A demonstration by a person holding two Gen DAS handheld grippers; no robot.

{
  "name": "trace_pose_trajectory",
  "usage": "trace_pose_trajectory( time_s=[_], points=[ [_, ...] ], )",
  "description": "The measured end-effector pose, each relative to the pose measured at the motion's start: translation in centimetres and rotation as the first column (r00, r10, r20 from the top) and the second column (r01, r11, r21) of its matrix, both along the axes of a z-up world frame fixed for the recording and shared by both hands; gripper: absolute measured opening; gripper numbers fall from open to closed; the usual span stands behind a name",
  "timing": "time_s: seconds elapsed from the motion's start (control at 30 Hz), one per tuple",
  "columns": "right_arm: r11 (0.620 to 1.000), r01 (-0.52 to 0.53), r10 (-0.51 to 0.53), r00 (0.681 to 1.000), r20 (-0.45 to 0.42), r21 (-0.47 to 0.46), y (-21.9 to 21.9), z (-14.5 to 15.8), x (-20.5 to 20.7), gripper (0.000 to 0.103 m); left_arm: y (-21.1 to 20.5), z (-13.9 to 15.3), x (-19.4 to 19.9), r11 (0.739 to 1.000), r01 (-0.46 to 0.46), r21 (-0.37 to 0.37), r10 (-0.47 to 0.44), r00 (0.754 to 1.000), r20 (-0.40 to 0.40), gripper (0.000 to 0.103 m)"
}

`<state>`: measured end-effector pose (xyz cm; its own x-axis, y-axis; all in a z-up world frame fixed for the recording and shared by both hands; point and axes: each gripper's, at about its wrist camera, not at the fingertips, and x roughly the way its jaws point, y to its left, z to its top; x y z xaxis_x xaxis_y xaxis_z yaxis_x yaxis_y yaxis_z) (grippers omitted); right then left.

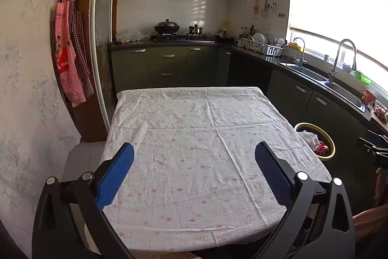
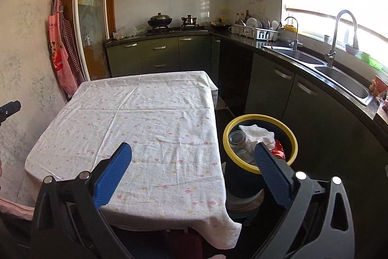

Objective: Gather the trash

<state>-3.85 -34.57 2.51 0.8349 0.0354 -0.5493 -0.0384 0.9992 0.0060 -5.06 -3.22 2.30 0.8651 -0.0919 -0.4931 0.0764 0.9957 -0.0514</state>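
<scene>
A dark trash bin with a yellow rim [image 2: 260, 119] stands on the floor right of the table. In it lie a clear glass jar [image 2: 238, 141], a crumpled white paper towel [image 2: 258, 134] and a red can [image 2: 278, 149]. The left wrist view shows the same bin [image 1: 331, 140] past the table's right edge. My left gripper [image 1: 194, 152] hangs open over the near part of the tablecloth with nothing between its blue pads. My right gripper [image 2: 192, 152] is open and holds nothing; its right finger [image 2: 271, 169] overlaps the bin's near rim.
The table [image 1: 194, 128] wears a white cloth with small pink flowers. Dark green cabinets and a black counter with a double sink [image 2: 339, 77] run along the right. A stove with a wok [image 2: 160, 21] is at the back. Aprons [image 1: 70, 57] hang on the left wall.
</scene>
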Motion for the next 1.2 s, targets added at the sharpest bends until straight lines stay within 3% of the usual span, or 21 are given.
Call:
trace_pose_trajectory(
  time_s=[1.2],
  points=[
    [1.0, -0.002, 0.002, 1.0, 0.006, 0.011, 0.4, 0.1, 0.0, 0.096, -1.1, 0.5, -0.5, 0.999, 0.023, 0.026, -0.023, 1.0, 0.013, 0.098]
  ],
)
